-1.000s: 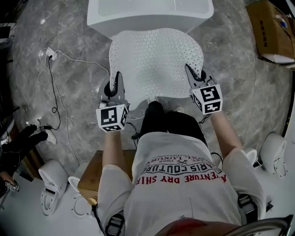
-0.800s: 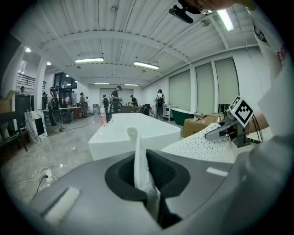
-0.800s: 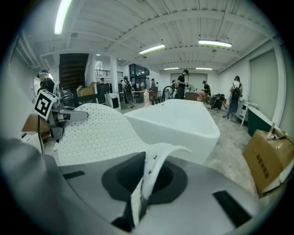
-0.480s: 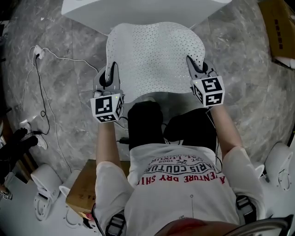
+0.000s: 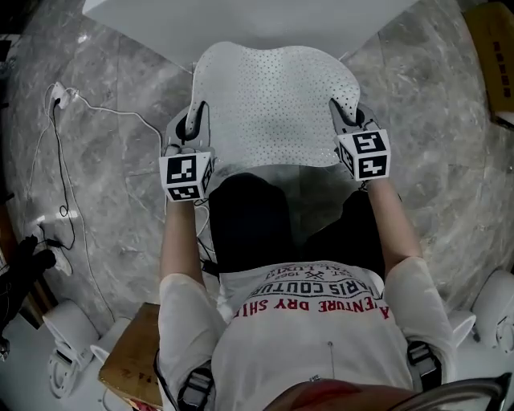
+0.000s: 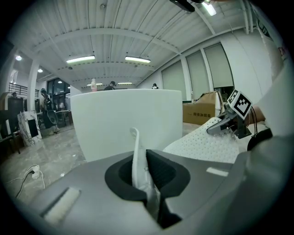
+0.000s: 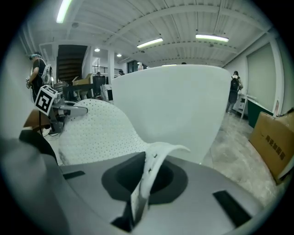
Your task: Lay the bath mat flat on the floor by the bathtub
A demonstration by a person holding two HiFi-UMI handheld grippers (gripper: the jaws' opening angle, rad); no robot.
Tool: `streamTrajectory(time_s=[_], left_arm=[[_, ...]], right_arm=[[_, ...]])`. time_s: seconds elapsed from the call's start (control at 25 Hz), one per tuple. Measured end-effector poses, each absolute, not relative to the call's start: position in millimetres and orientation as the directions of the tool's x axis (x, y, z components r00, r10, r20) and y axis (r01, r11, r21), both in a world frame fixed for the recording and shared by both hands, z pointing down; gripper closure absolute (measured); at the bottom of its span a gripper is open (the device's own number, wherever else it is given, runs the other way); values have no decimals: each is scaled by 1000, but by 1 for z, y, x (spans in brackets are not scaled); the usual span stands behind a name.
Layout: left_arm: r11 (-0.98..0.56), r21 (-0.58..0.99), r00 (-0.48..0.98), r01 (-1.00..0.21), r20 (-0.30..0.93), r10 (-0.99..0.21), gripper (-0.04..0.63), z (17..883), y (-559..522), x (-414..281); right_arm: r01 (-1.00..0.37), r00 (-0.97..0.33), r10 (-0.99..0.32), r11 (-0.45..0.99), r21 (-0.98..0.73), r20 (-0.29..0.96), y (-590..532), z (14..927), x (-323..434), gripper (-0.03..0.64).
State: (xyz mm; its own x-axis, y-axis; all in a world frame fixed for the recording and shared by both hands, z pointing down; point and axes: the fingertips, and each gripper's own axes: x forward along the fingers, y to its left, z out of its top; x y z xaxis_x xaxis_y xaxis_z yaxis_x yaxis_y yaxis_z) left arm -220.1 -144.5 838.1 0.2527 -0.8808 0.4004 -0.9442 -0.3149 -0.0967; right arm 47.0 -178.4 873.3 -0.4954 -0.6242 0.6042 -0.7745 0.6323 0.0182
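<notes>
A white perforated bath mat [image 5: 273, 104] hangs spread between my two grippers, just in front of the white bathtub [image 5: 241, 20]. My left gripper [image 5: 195, 120] is shut on the mat's left edge [image 6: 136, 156], which stands up between its jaws. On the other side, my right gripper [image 5: 340, 115] is shut on the mat's right edge [image 7: 149, 176], which curls over above the jaws. In both gripper views the bathtub wall [image 6: 124, 119] [image 7: 179, 105] rises close ahead. The mat's near edge sits above the person's dark trousers.
Grey marble floor [image 5: 112, 225] lies all round. A white cable with a plug [image 5: 60, 96] trails at the left. A cardboard box [image 5: 490, 48] stands at the upper right and a wooden box [image 5: 132, 365] behind the person. White gear [image 5: 64, 369] lies at the lower left.
Both grippers have carried the mat forward, closer to the bathtub. The view has shifted with the person stepping ahead; the grip on both edges is unchanged.
</notes>
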Motion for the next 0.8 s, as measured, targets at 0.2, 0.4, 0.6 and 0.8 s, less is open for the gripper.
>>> streamTrajectory(time_s=[0.2, 0.4, 0.6, 0.8], left_arm=[[-306, -71, 255, -949, 396, -882, 575, 876, -142, -227], [-316, -55, 266, -947, 419, -868, 575, 915, -135, -229], [-278, -15, 240, -960, 462, -854, 575, 956, -134, -241], [-278, -12, 236, -960, 495, -836, 575, 984, -149, -244]], right_arm=[[-781, -486, -638, 624, 32, 597, -179, 913, 41, 601], [-761, -512, -630, 648, 32, 584, -175, 942, 31, 601], [-761, -507, -610, 649, 16, 609, -176, 979, 24, 601], [-786, -454, -609, 618, 30, 650, -187, 1006, 26, 601]])
